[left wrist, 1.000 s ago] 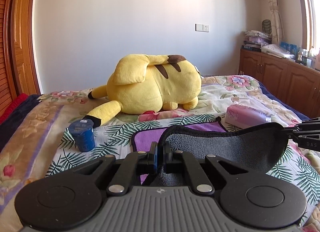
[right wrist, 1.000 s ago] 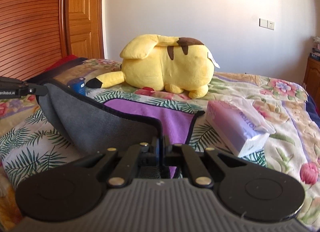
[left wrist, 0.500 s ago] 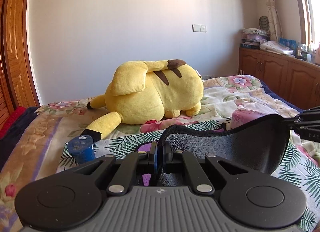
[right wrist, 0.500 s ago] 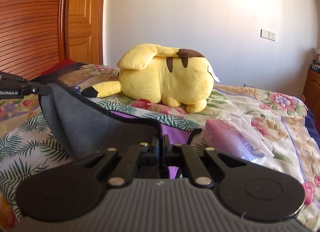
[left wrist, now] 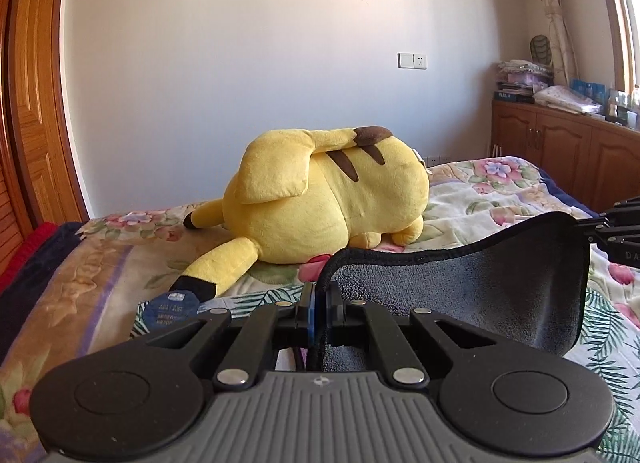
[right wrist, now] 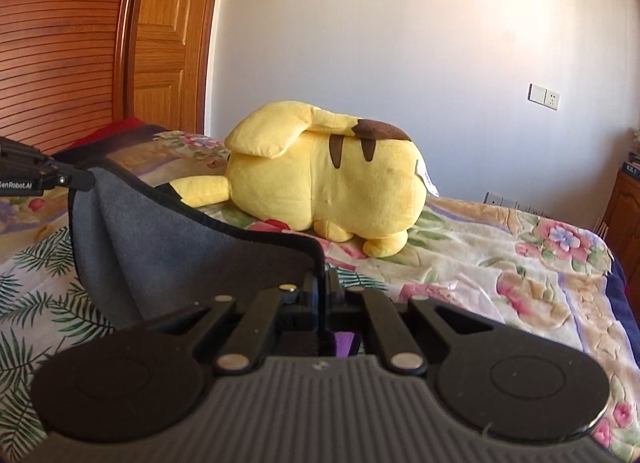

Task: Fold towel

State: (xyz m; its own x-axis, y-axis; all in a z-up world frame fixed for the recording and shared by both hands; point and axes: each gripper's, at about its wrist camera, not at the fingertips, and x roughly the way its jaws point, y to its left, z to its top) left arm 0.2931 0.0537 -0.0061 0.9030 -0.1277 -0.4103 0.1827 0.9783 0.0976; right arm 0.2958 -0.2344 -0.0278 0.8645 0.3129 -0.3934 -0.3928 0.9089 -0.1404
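Note:
The towel is grey on the side facing me, with a black hem and a purple other side. My left gripper is shut on one corner of its edge. My right gripper is shut on the other corner. The towel hangs stretched between them, lifted above the bed. A strip of its purple side shows under the right gripper. The right gripper also shows at the right edge of the left wrist view, and the left gripper at the left edge of the right wrist view.
A big yellow plush toy lies on the flowered bedspread beyond the towel. A blue cup stands on the bed at the left. A wooden door is at the left, and wooden cabinets are at the right.
Both grippers have risen and carried the towel edge forward toward the plush toy. The purple side and the pink tissue pack have dropped out of view behind the lifted towel.

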